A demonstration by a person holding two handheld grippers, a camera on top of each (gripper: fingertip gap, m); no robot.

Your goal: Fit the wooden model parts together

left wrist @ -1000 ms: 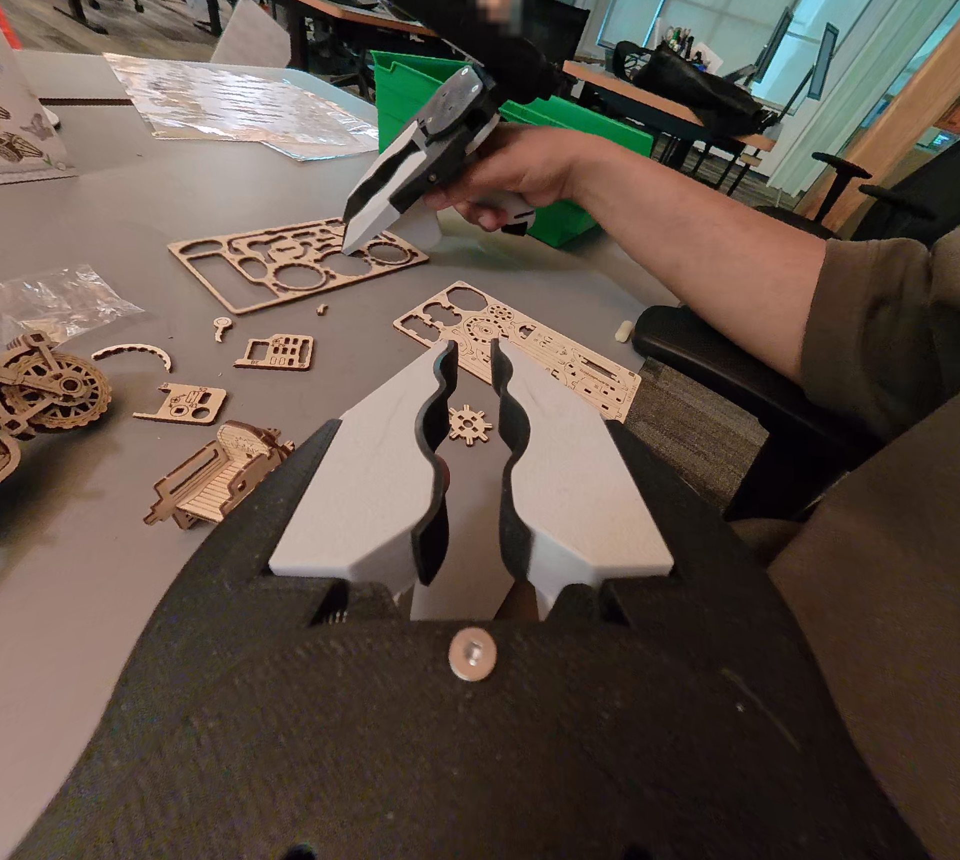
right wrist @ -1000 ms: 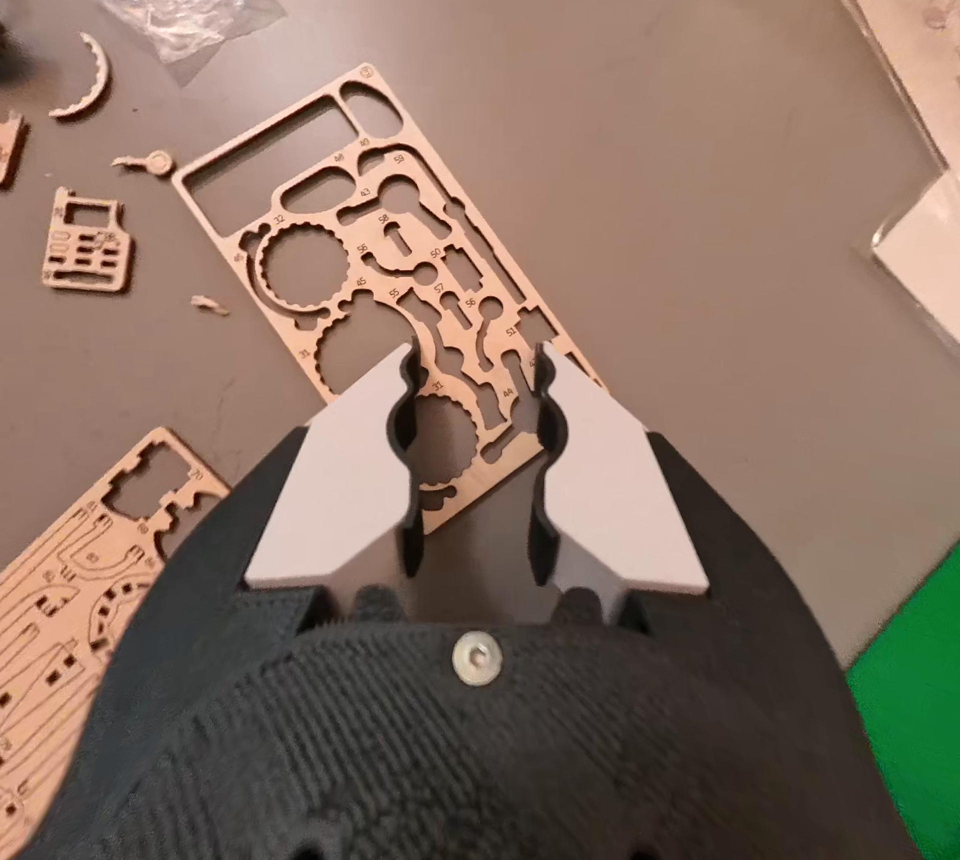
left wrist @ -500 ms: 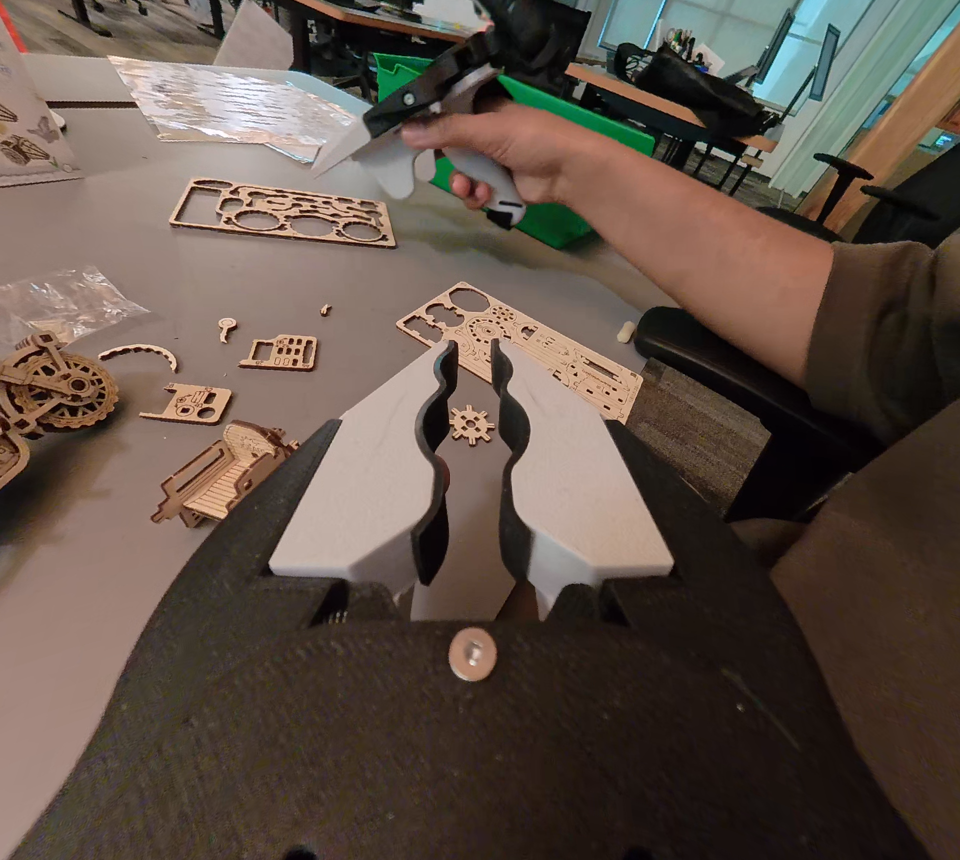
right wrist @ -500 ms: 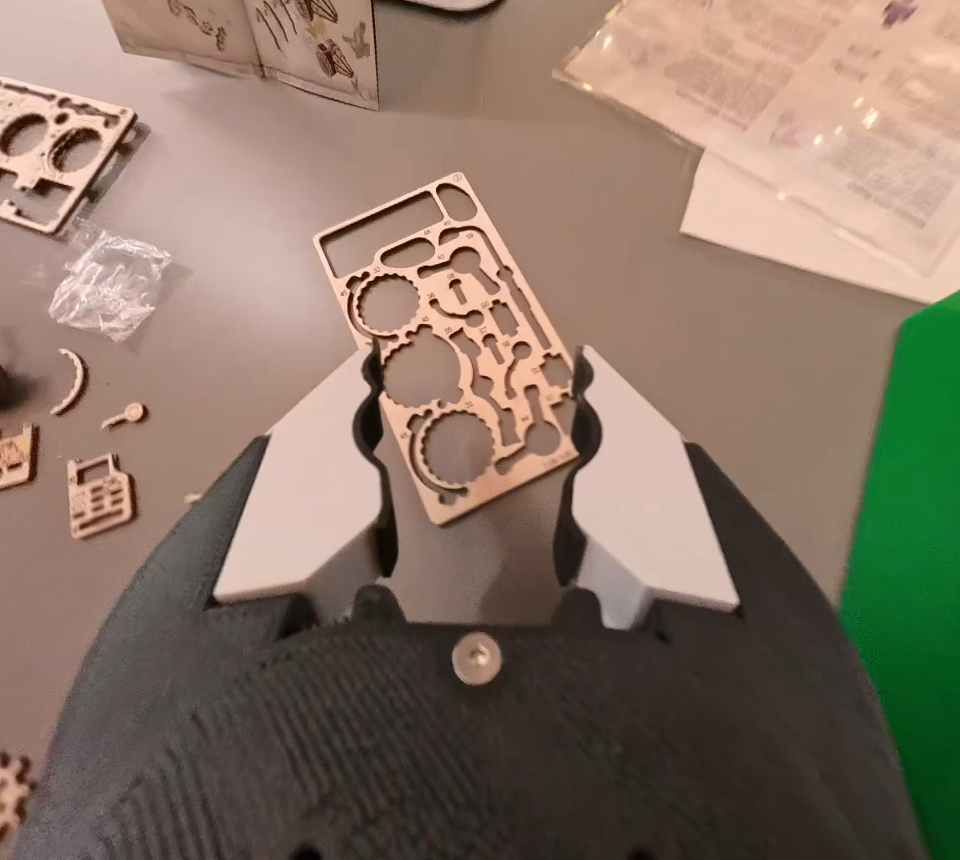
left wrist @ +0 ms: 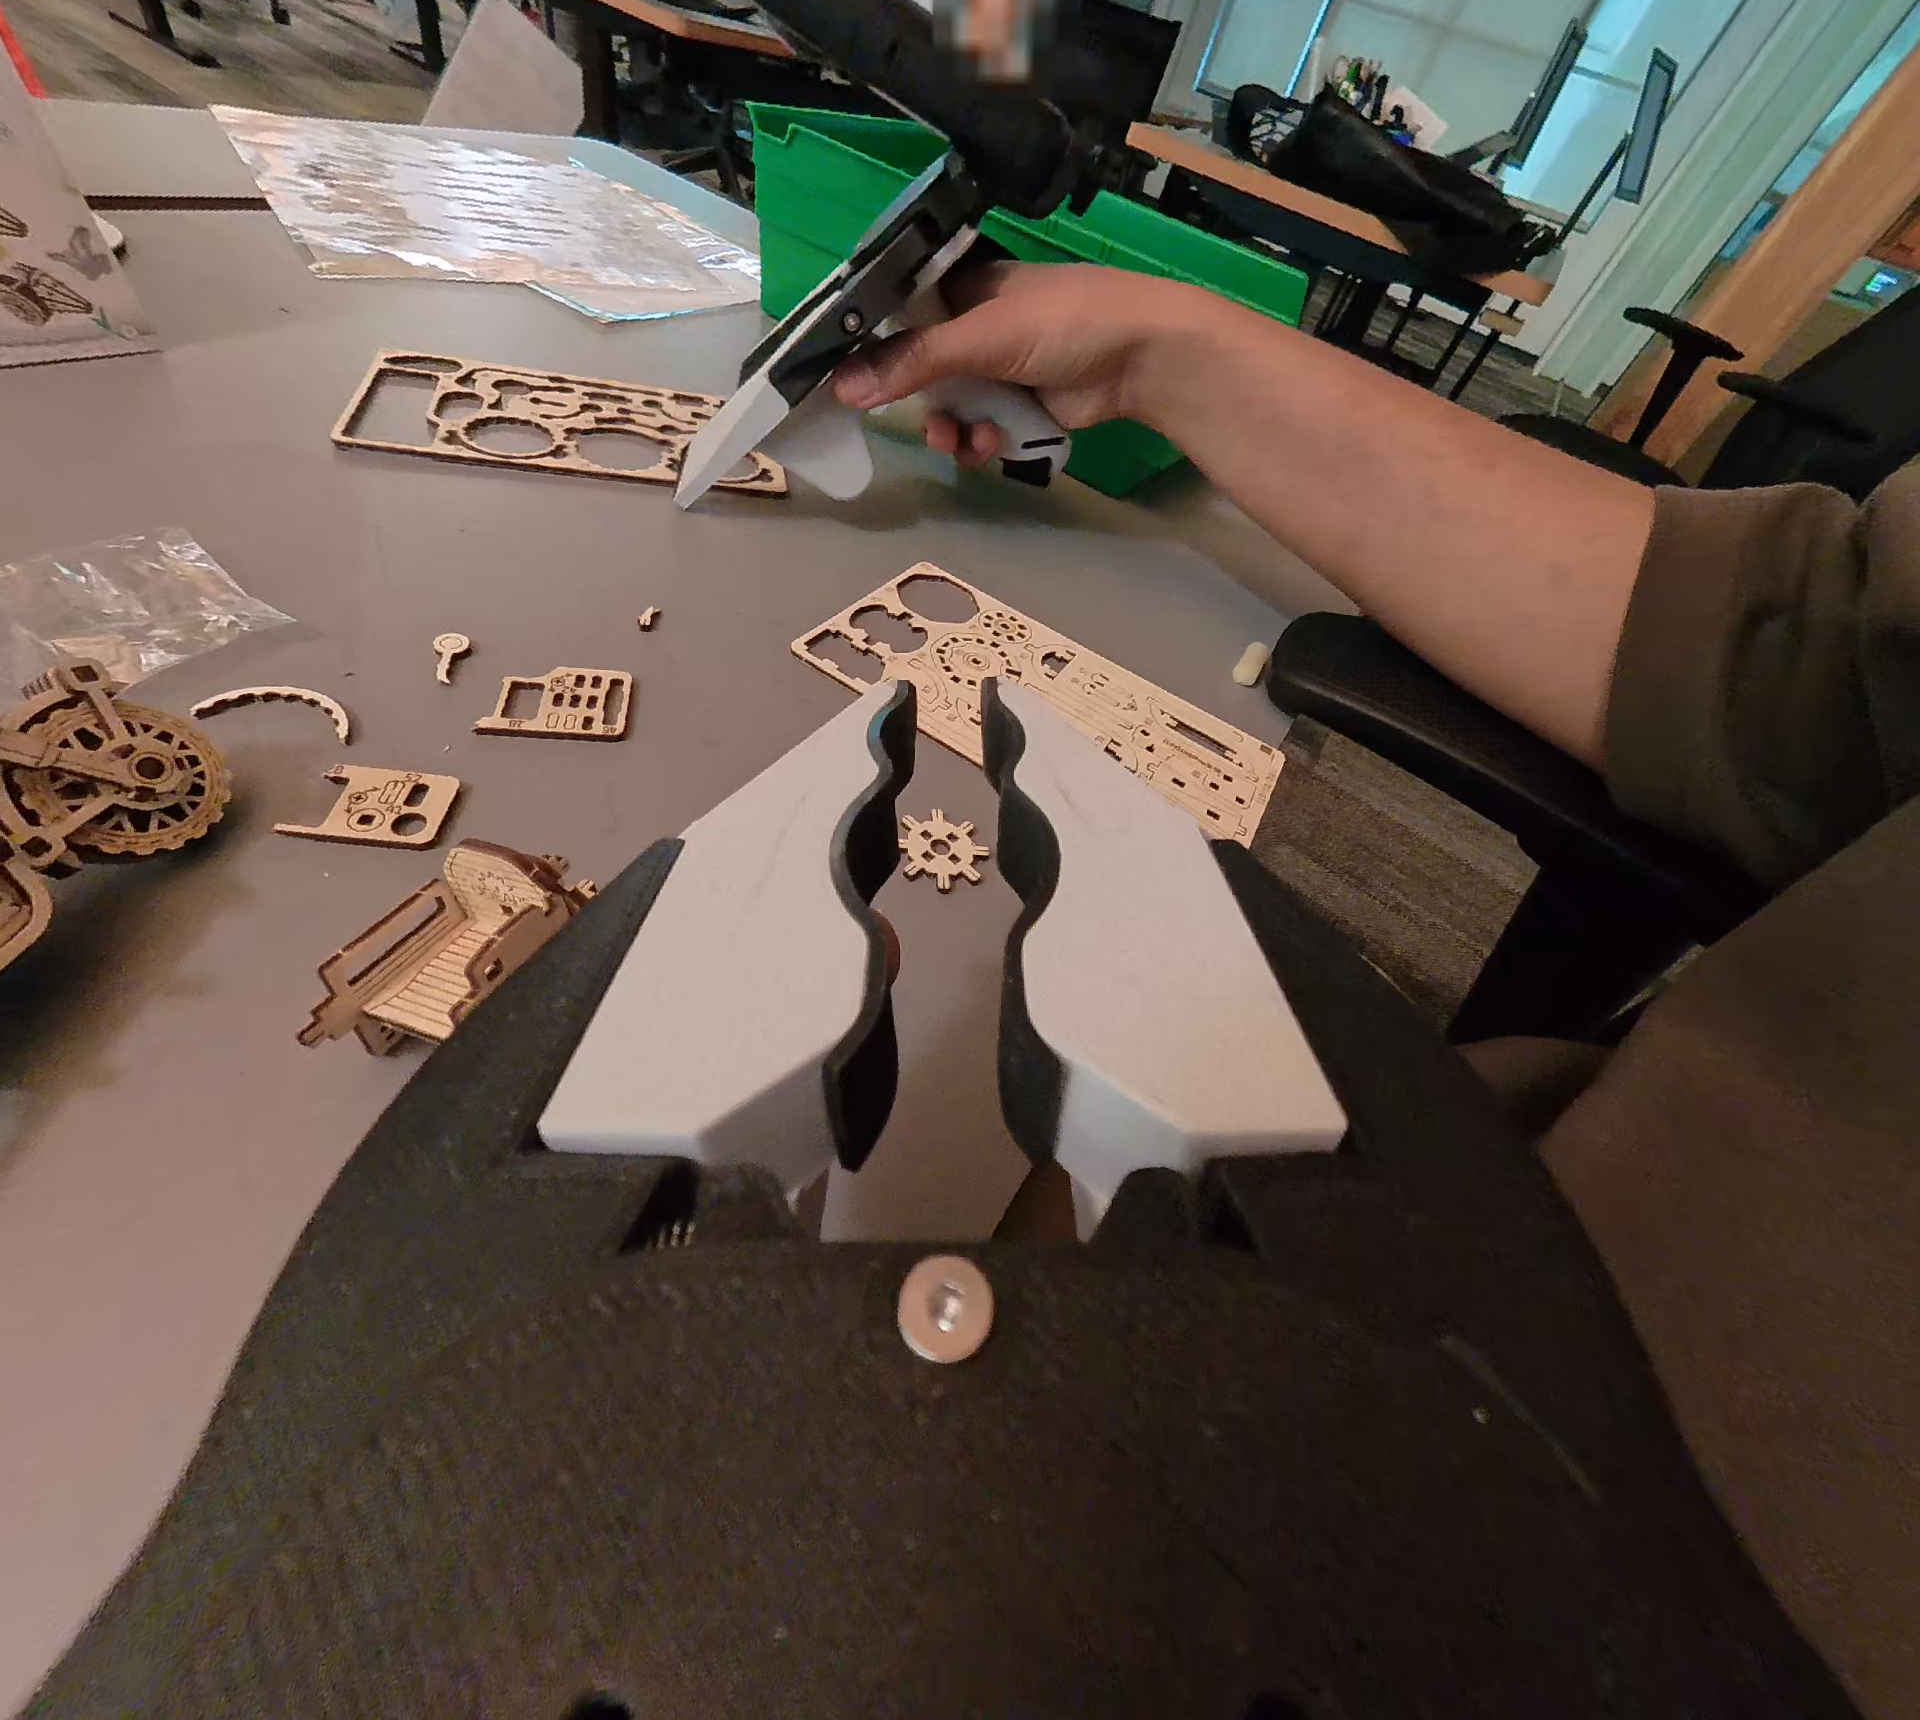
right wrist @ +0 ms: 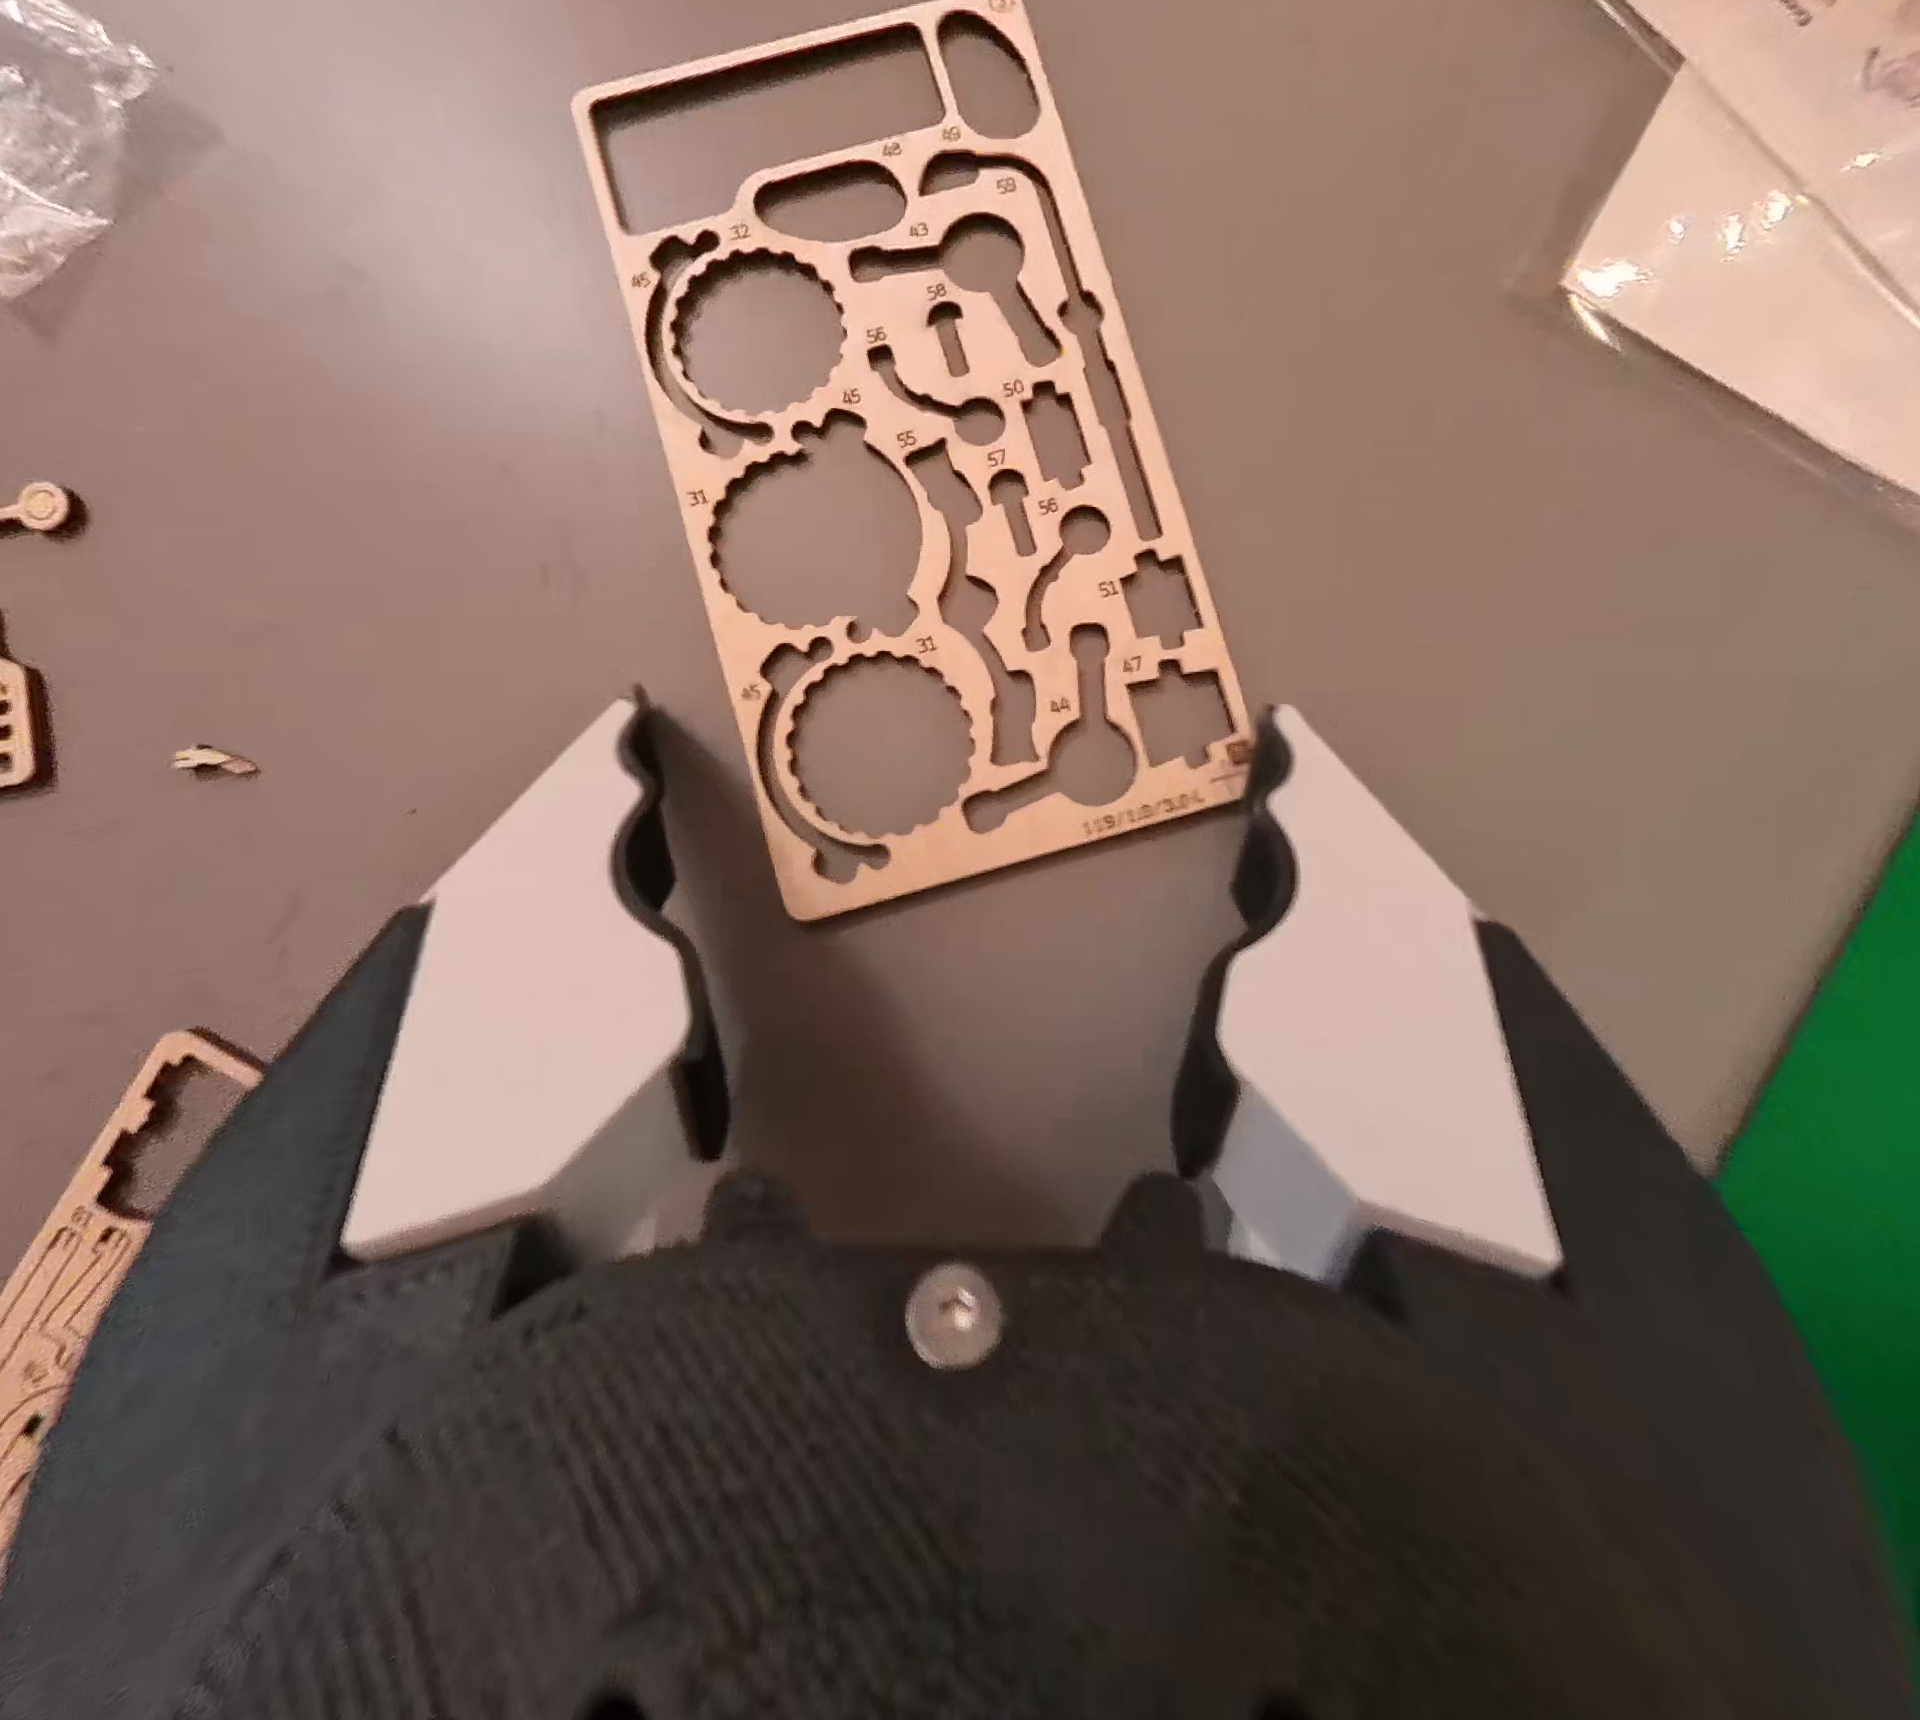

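Note:
A punched-out wooden sheet (right wrist: pixel 904 465) lies flat on the grey table (right wrist: pixel 1351 320); it also shows in the left wrist view (left wrist: pixel 540 413). My right gripper (right wrist: pixel 951 720) is wide open and empty, tips down at the sheet's near end, with the right fingertip (right wrist: pixel 1262 735) at its corner. A hand holds it in the left wrist view (left wrist: pixel 712 481). My left gripper (left wrist: pixel 948 709) is narrowly open and empty above a small wooden gear (left wrist: pixel 940 849). A sheet with parts still in it (left wrist: pixel 1039 704) lies just beyond.
A wooden seat piece (left wrist: pixel 447 943), a geared wheel assembly (left wrist: pixel 104 777) and loose small parts (left wrist: pixel 556 704) lie at the left. A plastic bag (left wrist: pixel 114 600), sleeved papers (left wrist: pixel 488 216) and a green bin (left wrist: pixel 935 216) lie farther back. The table edge and a chair are at the right. The small wooden gear (left wrist: pixel 940 849) sits 8 cm or so from the ends of my left fingers.
The punched-out sheet has slid farther away and turned. My right gripper lifted, then came back down to the sheet's near end with its jaws wider. The left gripper has not moved.

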